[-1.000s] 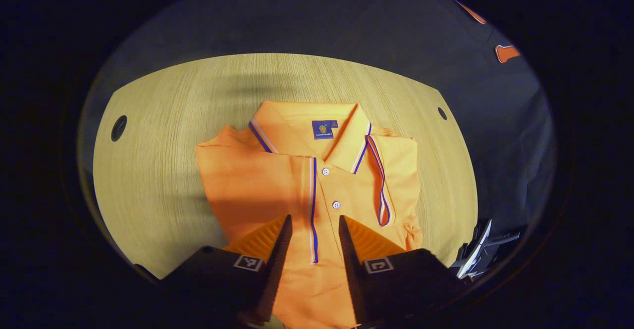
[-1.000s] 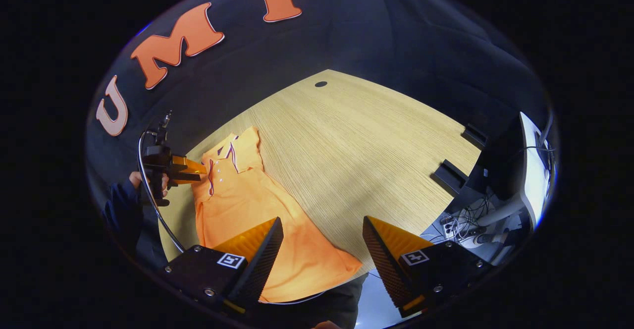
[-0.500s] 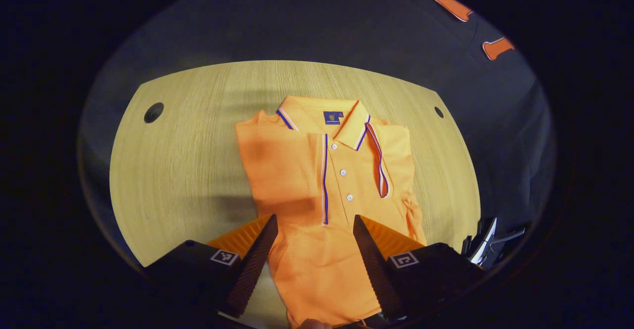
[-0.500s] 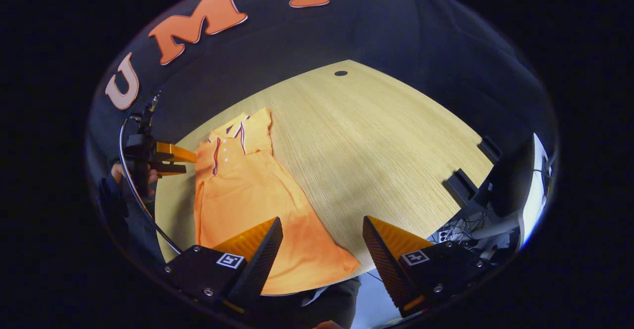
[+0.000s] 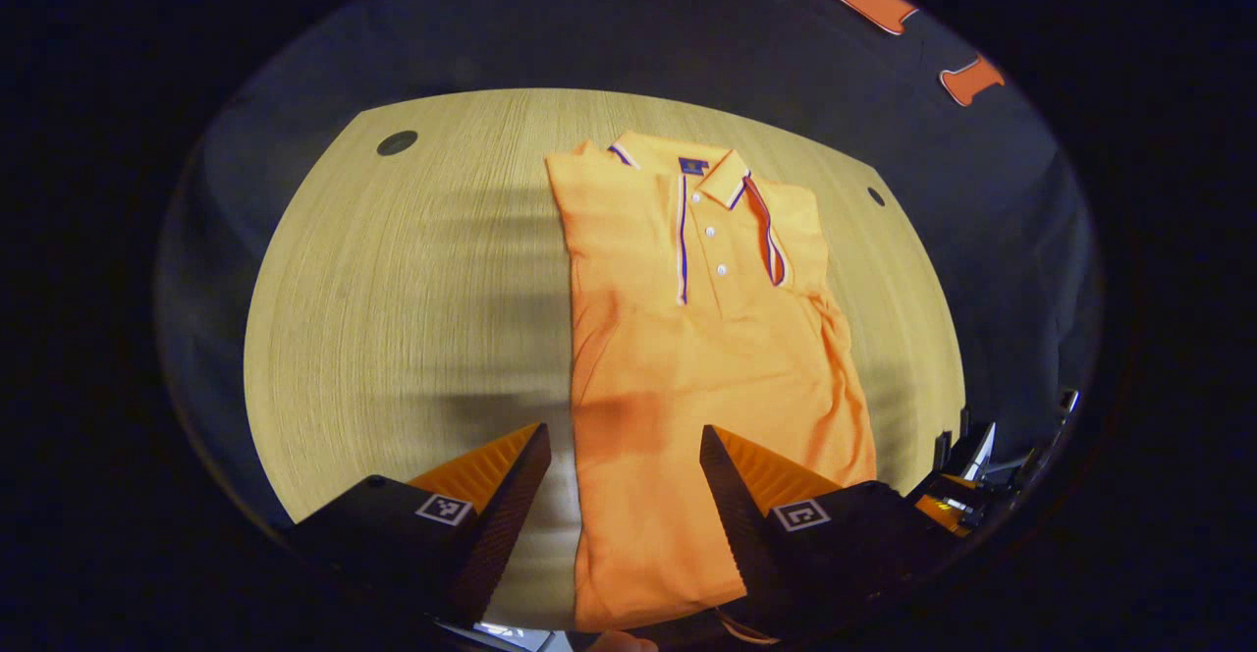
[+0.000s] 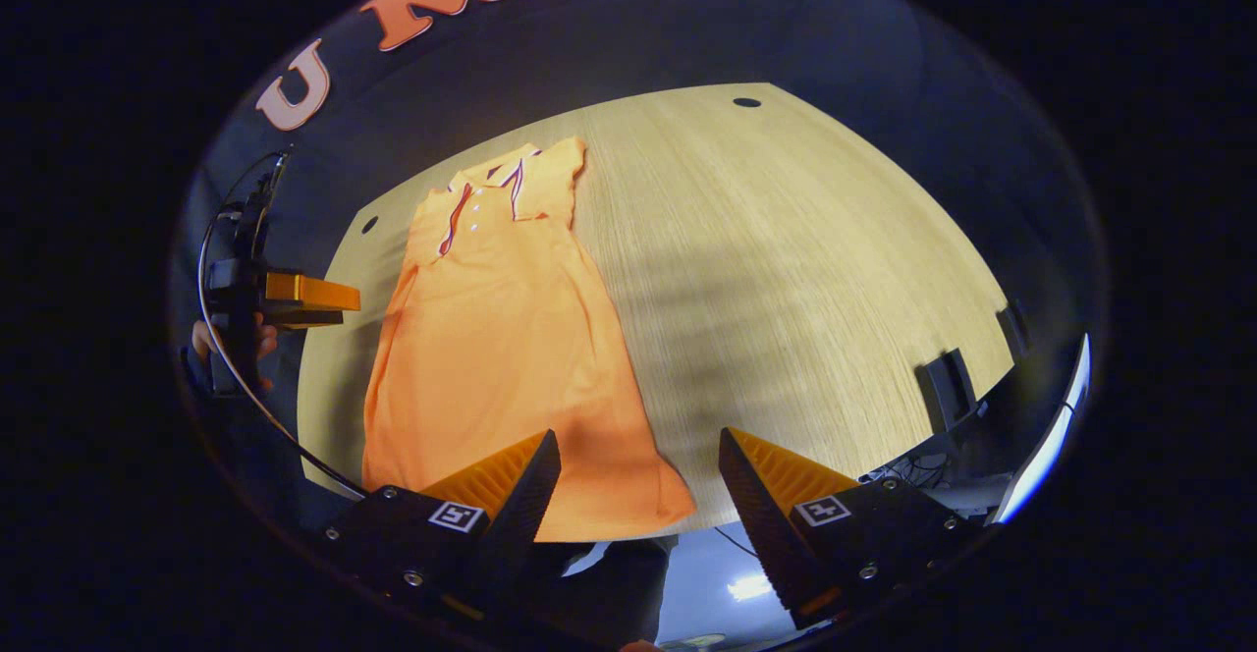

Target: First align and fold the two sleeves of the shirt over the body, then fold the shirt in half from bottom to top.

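I've pulled my left gripper (image 5: 619, 495) back from the collar end toward the hem over the last second, so the whole orange polo shirt (image 5: 702, 338) now runs up the middle of the left gripper view, flat on the wooden table (image 5: 393, 289). Both sleeves lie folded over the body. My right gripper (image 6: 638, 500) has also drawn back, above the hem at lower centre. Both jaws stand spread, empty. I judge the bottom-to-top fold comes next.

One orange shirt (image 5: 707, 338) on wooden table (image 5: 412, 318). Two grippers: left gripper (image 5: 624, 485), right gripper (image 6: 638, 495). Two round holes, at table's far corners (image 5: 397, 142) (image 5: 876, 196).
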Action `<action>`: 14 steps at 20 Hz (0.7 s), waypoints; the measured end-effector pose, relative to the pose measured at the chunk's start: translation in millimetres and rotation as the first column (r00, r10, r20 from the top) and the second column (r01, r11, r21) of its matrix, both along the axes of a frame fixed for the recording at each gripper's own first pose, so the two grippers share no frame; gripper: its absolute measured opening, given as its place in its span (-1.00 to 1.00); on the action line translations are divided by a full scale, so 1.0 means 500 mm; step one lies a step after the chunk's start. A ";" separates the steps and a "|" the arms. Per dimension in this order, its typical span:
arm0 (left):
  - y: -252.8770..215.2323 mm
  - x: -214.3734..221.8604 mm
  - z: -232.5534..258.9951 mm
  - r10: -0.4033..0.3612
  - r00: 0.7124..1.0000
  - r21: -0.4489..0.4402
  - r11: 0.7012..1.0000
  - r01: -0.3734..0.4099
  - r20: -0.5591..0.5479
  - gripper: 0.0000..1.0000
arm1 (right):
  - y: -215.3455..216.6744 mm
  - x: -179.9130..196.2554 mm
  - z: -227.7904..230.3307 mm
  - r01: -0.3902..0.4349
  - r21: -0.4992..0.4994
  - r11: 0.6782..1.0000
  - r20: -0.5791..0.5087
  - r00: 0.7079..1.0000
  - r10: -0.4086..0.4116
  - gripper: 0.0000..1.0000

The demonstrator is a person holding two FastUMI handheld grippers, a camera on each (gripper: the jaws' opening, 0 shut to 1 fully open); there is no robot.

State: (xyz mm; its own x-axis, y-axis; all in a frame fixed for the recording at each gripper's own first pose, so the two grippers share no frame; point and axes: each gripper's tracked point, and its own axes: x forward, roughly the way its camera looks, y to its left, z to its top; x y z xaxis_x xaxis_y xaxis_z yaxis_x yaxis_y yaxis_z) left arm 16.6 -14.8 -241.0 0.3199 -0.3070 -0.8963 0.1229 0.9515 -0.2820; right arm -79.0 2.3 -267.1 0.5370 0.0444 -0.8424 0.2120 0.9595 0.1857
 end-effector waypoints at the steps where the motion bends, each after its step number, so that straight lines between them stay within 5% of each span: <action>1: 0.002 -0.030 -0.004 -0.005 1.000 0.008 1.000 0.005 -0.003 0.90 | 0.001 -0.010 -0.008 -0.018 0.000 1.000 -0.010 1.000 0.018 0.98; 14: 0.028 -0.339 -0.101 0.038 0.996 0.157 0.987 -0.025 -0.081 0.89 | 0.031 -0.060 -0.115 -0.277 -0.077 0.958 -0.111 0.957 0.268 0.98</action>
